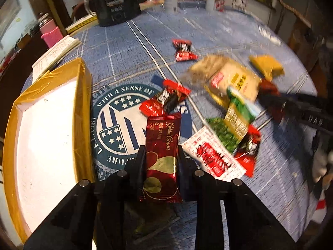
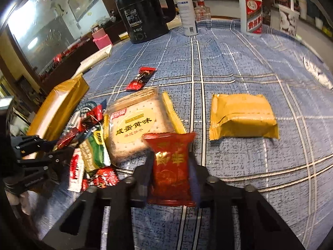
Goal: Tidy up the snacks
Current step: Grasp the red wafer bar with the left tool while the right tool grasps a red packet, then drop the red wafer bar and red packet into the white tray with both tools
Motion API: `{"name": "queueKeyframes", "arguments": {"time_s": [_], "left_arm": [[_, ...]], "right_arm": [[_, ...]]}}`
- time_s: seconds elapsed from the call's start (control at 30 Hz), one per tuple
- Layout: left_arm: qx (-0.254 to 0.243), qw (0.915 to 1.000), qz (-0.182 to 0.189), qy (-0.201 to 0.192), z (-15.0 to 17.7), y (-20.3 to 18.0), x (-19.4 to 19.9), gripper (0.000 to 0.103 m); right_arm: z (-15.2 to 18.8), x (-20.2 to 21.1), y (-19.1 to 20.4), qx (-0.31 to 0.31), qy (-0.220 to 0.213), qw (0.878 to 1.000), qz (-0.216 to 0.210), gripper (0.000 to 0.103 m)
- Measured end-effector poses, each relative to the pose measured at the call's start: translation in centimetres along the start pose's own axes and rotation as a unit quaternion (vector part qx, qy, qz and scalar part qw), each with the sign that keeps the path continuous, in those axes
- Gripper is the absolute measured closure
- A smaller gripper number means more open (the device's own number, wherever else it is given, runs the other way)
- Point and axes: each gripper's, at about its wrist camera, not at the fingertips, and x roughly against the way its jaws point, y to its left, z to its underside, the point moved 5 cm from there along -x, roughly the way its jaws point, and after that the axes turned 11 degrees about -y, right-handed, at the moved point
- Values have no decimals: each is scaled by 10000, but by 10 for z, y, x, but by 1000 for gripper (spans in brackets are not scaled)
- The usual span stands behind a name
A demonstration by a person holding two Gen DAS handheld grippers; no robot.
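Note:
My left gripper (image 1: 160, 152) is shut on a long dark-red bar wrapper with gold lettering (image 1: 162, 145), over the round emblem on the blue cloth. A gold-rimmed white tray (image 1: 47, 129) lies just to its left. My right gripper (image 2: 169, 158) is shut on a square red snack packet (image 2: 171, 166). A pile of snacks lies left of it: a cracker pack with a yellow label (image 2: 135, 125), a green-and-yellow packet (image 2: 95, 152), small red candies (image 2: 106, 178). A yellow packet (image 2: 242, 116) lies alone to the right. The left gripper (image 2: 50, 145) shows at the right wrist view's left edge.
A black kettle (image 2: 145, 10), a white spray bottle (image 2: 187, 14) and a white-and-red liquor bottle (image 2: 250, 10) stand at the table's far side. A pink flask (image 1: 51, 33) and a notepad (image 1: 56, 52) sit far left. One red candy (image 2: 141, 78) lies apart mid-table.

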Motion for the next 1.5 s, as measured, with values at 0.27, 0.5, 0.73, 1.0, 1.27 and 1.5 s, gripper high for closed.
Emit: {"name": "queueKeyframes", "arguments": {"time_s": [0.27, 0.5, 0.73, 1.0, 1.27, 1.5], "left_arm": [[576, 9956, 282, -678, -1, 9, 50, 79], [1032, 9893, 50, -1025, 11, 54, 90, 79], [1755, 9770, -872, -836, 46, 141, 91, 79], [2303, 9635, -1276, -480, 80, 200, 65, 78], [2721, 9559, -969, -531, 90, 213, 69, 71], [2846, 9504, -874, -900, 80, 203, 95, 62]], "right_arm": [[2, 21, 7, -284, -122, 9990, -331, 75], [-6, 46, 56, -35, -303, 9964, -790, 75], [-5, 31, 164, 361, 16, 9841, -1742, 75], [12, -14, 278, 680, 461, 9684, -2353, 75], [37, -56, 321, 902, 708, 9703, -2129, 71], [23, -37, 315, 982, 348, 9694, -2224, 66]]}}
